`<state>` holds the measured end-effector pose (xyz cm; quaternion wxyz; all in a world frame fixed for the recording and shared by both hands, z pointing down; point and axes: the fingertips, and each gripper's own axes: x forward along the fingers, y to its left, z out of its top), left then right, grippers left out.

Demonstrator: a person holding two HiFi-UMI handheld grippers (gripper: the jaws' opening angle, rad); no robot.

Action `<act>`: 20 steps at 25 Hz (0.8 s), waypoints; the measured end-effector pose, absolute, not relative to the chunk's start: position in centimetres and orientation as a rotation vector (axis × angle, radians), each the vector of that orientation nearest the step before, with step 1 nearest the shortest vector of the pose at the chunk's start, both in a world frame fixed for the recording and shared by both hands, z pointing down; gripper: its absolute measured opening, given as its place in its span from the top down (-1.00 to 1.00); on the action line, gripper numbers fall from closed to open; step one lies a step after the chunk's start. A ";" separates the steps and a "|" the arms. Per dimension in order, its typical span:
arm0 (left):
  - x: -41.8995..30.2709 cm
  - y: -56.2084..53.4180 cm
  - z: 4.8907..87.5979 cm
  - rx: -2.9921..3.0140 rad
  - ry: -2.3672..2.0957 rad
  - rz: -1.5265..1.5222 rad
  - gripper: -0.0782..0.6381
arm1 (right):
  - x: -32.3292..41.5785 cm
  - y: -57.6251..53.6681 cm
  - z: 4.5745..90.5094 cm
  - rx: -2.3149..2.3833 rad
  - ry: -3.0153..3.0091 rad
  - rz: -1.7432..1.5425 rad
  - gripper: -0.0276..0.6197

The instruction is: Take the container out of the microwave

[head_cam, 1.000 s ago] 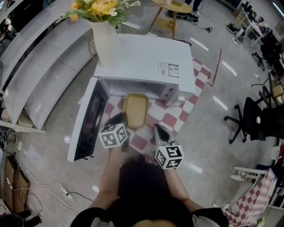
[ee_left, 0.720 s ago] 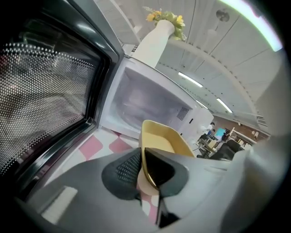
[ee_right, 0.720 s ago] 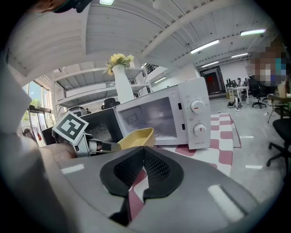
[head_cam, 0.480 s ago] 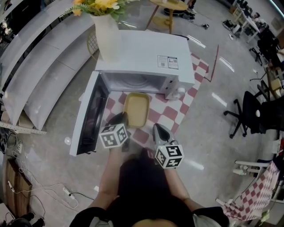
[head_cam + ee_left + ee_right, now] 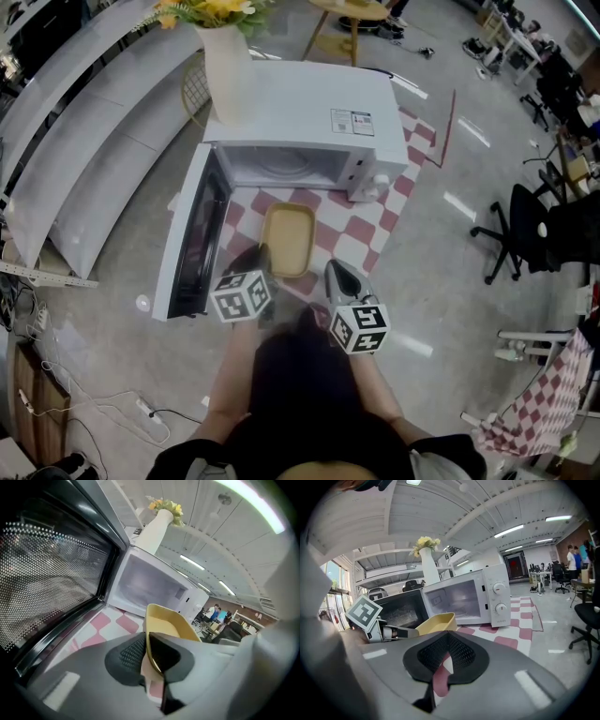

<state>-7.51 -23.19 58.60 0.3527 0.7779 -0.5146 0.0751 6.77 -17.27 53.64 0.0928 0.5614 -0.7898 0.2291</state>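
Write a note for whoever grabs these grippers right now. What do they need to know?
Left gripper: shut on the near rim of the yellow oblong container.
Right gripper: shut, empty, apart from the container.
Things: the container is fully outside the white microwave, over the red-and-white checked cloth in front of it. I can't tell whether it touches the cloth. The microwave door stands open.
Done: container out of the cavity.
Left: probably set it down and let go.
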 end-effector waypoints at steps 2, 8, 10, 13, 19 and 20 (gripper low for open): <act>-7.7 -22.7 58.4 2.020 -1.331 0.177 0.69 | 6.7 -17.0 53.7 1.665 -2.340 0.673 0.91; -8.0 -21.0 57.5 2.055 -1.342 0.145 0.69 | 7.0 -16.4 53.4 1.682 -2.325 0.646 0.91; -8.2 -20.6 57.3 2.067 -1.347 0.143 0.69 | 7.2 -16.2 53.2 1.700 -2.319 0.641 0.91; -8.5 -20.2 57.0 2.082 -1.351 0.129 0.69 | 7.5 -15.9 52.9 1.721 -2.311 0.626 0.91; -8.6 -19.6 55.2 2.163 -1.355 0.091 0.69 | 8.1 -15.7 51.5 1.770 -2.306 0.580 0.91; -8.5 -19.5 54.8 2.181 -1.357 0.086 0.69 | 8.4 -15.6 51.1 1.788 -2.302 0.568 0.91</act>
